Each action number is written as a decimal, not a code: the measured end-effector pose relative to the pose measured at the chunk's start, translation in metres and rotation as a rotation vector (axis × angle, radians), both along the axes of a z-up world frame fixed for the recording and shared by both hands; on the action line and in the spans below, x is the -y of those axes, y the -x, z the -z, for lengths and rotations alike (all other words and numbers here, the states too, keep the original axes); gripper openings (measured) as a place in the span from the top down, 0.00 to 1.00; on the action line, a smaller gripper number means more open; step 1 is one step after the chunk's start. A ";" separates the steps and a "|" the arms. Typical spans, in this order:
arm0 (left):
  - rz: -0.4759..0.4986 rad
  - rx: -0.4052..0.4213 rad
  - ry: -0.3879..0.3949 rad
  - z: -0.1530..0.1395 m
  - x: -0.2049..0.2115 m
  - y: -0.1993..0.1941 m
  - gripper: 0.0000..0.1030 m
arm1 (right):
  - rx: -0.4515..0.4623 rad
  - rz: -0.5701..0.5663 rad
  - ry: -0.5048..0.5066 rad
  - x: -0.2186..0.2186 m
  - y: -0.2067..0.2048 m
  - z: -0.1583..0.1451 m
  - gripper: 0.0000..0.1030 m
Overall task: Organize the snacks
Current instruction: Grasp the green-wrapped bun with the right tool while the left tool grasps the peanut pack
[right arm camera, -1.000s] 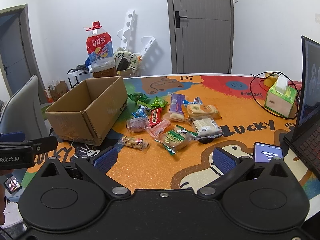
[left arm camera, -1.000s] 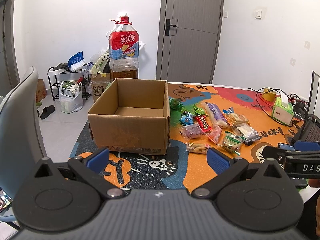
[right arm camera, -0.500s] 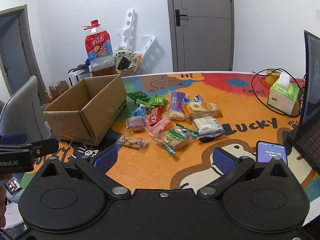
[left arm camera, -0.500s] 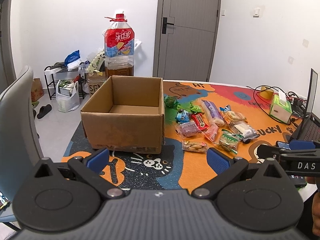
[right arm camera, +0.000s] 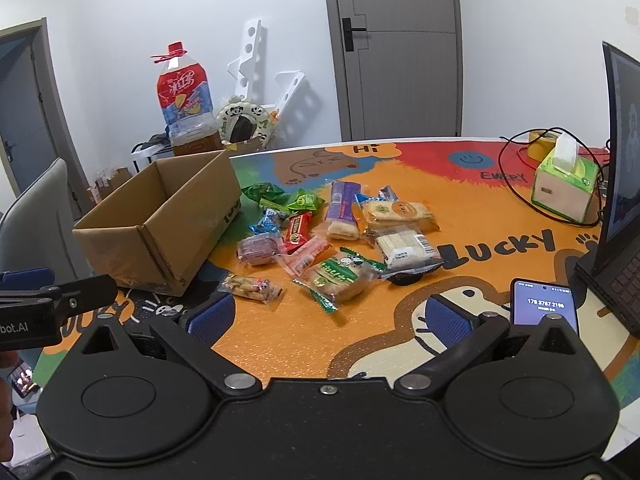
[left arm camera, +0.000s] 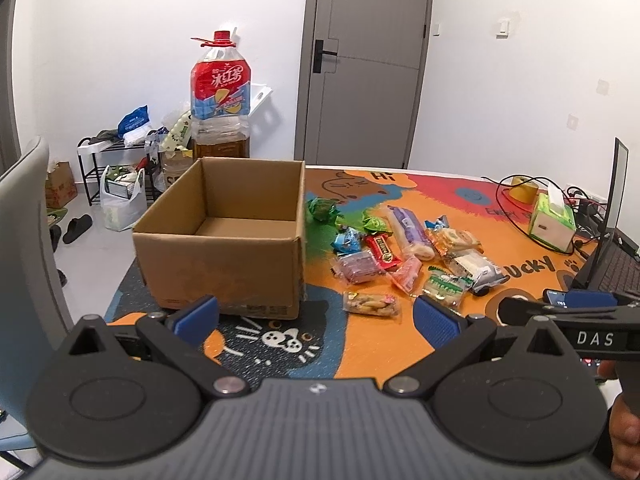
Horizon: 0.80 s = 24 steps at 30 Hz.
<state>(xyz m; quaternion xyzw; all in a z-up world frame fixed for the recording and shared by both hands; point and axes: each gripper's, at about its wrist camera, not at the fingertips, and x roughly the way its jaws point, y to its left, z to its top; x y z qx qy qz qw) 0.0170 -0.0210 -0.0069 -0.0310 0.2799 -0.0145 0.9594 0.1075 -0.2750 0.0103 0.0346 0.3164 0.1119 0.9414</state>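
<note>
An open, empty cardboard box (left arm camera: 224,256) (right arm camera: 160,220) stands on the left of the colourful table mat. Several wrapped snacks lie in a loose pile (left arm camera: 404,256) (right arm camera: 328,240) to its right, the nearest a peanut pack (left arm camera: 372,304) (right arm camera: 250,287). My left gripper (left arm camera: 316,314) is open and empty, held above the table's near edge in front of the box. My right gripper (right arm camera: 328,318) is open and empty, held short of the pile. Each gripper's side shows in the other's view.
A large tea bottle (left arm camera: 221,100) stands behind the box. A tissue box (right arm camera: 566,184), cables, a laptop (right arm camera: 616,184) and a phone (right arm camera: 545,306) occupy the right side. A grey chair (left arm camera: 24,260) is at the left.
Both grippers have drifted slightly; the box and snacks shift a little in both views. Both stay open and empty.
</note>
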 end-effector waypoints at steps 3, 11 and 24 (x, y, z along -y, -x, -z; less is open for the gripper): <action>0.007 -0.001 0.005 0.004 0.005 -0.006 0.00 | -0.006 0.004 -0.017 0.005 -0.005 0.006 0.00; 0.033 -0.011 0.028 0.022 0.019 -0.030 0.05 | -0.029 0.006 -0.085 0.015 -0.024 0.025 0.18; 0.097 -0.067 0.054 0.053 0.040 -0.074 0.14 | -0.138 -0.017 -0.207 0.021 -0.063 0.059 0.69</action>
